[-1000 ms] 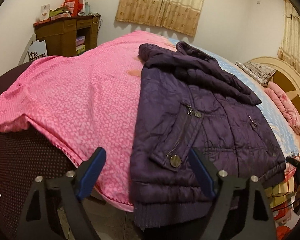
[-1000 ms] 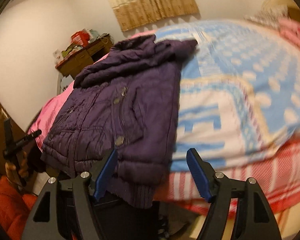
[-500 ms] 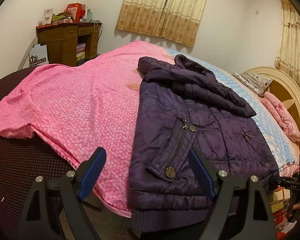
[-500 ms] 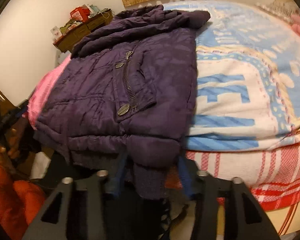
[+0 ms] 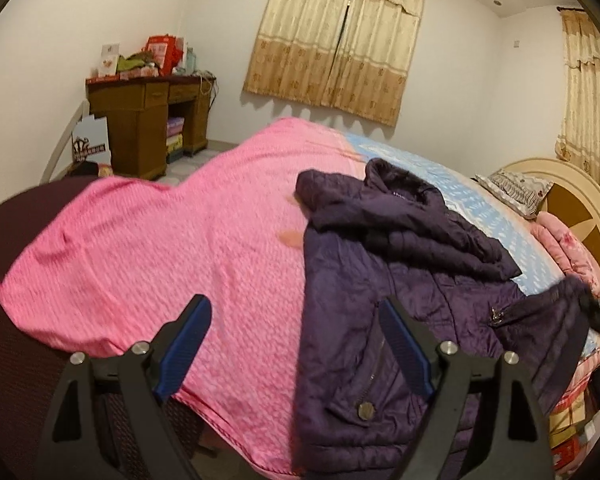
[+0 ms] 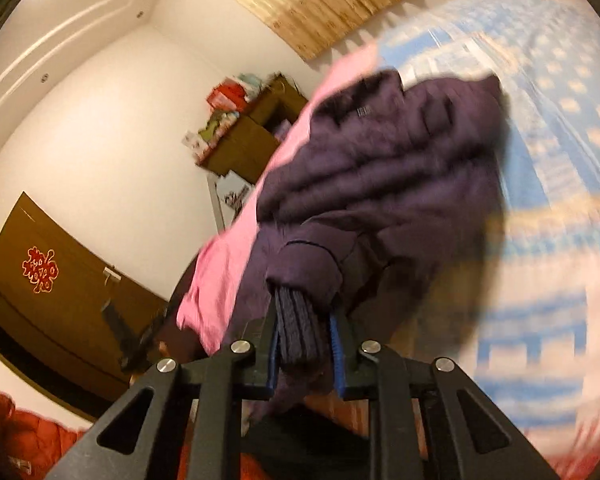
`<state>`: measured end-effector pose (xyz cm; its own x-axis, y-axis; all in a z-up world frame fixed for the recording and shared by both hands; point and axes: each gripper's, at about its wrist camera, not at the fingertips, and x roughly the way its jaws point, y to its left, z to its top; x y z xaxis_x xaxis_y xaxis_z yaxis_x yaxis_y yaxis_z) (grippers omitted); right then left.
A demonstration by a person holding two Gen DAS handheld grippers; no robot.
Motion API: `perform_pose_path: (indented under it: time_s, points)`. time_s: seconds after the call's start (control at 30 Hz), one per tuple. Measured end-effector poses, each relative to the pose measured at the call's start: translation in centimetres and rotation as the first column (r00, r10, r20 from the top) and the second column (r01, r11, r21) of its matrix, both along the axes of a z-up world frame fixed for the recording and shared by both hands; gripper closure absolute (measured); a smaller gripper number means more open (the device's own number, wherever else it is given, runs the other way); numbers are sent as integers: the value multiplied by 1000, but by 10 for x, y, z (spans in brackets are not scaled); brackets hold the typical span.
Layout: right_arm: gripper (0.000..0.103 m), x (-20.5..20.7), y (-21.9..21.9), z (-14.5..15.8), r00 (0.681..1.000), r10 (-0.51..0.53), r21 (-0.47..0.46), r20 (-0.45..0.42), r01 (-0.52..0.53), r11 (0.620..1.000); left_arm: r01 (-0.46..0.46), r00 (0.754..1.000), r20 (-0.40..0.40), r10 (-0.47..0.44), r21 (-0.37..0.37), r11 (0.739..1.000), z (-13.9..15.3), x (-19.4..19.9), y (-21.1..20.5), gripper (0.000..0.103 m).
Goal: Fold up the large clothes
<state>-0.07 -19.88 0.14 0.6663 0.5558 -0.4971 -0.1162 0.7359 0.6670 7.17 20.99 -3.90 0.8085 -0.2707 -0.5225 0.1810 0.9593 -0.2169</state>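
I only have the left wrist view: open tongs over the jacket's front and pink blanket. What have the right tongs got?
Observer: The right tongs are closing on the ribbed knit cuff of the purple jacket; the pads press it.
Operator: Is that cuff lying on the bed?
Observer: No, it is raised off the bed, with the sleeve bunched just beyond the pads.
Operator: Anything behind those tongs that I miss?
Observer: A brown door with a red paper cutting on it.
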Motion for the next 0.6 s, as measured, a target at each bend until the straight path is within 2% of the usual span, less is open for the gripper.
perform_pose_path:
  time_s: [0.1,0.33,0.4,0.47,0.6]
  points:
    - [83,35,-5,5,999,-41,16,22,41,999,1,1000,1,-1,18,1000,1,0,3,14]
    - [83,117,-15,2,982,-187,-58,14,188,981,6,1000,-19,-6,31,1000,-3,4,13,14]
    - [83,135,-20,-7,971,-238,-98,-1,237,967,28,999,-39,-27,21,999,-5,8,17,13]
    - [83,153,-27,-20,960,-278,-96,-35,274,957,52,997,-63,-50,32,998,-9,11,17,9]
    - [83,172,-34,-47,936,-345,-106,-68,337,936,133,989,-75,-128,55,990,-15,7,14,8]
